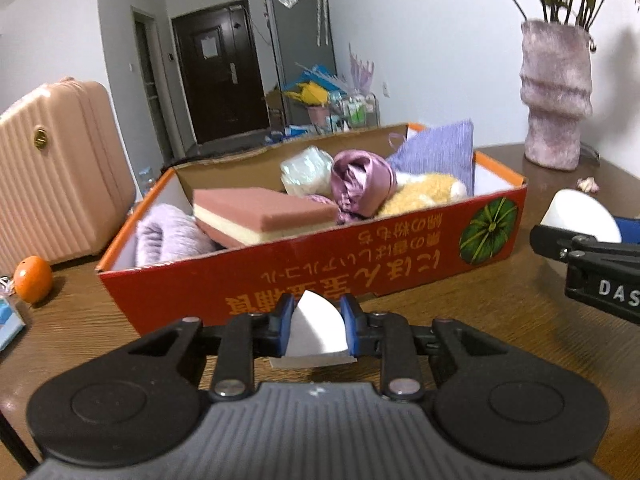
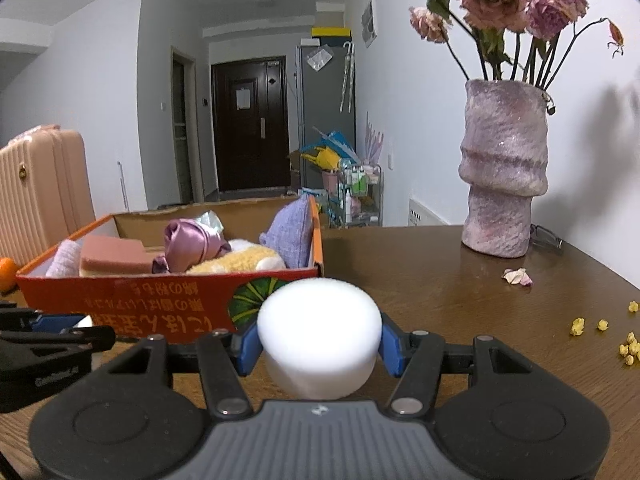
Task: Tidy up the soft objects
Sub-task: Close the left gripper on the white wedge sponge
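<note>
The right gripper (image 2: 319,346) clamps a white round sponge (image 2: 319,332). At ten o'clock stands the red box (image 2: 160,300) with soft things; at two o'clock, a vase (image 2: 505,168).

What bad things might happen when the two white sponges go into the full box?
1. The red box is already piled high, so the round sponge may roll back out.
2. The left gripper pinches only a thin wedge sponge; it might slip.
3. The right gripper could bump the flower vase nearby.
</note>
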`<action>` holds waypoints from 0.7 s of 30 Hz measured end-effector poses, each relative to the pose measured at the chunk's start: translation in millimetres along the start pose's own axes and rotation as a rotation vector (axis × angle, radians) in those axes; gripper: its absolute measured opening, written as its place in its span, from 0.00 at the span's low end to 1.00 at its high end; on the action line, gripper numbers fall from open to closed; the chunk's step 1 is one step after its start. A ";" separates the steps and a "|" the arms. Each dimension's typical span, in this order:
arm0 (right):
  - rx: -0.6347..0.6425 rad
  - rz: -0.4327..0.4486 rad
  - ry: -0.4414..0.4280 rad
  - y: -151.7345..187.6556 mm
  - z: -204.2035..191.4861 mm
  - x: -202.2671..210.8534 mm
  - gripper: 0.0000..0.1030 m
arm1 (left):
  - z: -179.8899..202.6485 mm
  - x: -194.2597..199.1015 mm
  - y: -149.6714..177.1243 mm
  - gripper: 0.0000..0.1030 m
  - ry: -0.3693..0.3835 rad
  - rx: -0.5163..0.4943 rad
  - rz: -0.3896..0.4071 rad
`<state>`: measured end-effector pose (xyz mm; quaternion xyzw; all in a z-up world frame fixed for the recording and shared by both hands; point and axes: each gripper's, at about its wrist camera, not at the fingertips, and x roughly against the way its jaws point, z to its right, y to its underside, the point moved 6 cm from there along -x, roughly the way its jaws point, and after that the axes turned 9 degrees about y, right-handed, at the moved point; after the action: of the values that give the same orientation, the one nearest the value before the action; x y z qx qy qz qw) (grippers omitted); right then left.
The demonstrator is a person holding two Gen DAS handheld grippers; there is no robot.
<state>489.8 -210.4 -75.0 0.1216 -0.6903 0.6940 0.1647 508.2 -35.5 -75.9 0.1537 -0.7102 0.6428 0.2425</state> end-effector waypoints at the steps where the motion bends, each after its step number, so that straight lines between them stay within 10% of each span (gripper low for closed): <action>1: -0.001 0.008 0.000 -0.9 -0.2 2.3 0.56 | 0.5 5.6 -0.9 0.26 -0.002 0.004 0.015; 21: -0.018 0.161 -0.044 -12.5 -19.0 71.2 0.56 | -14.1 90.5 -7.2 0.26 -0.059 0.118 0.179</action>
<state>430.7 -187.2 -35.7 0.0796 -0.7075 0.6958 0.0943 438.6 -14.1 -20.0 0.1225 -0.6887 0.6979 0.1538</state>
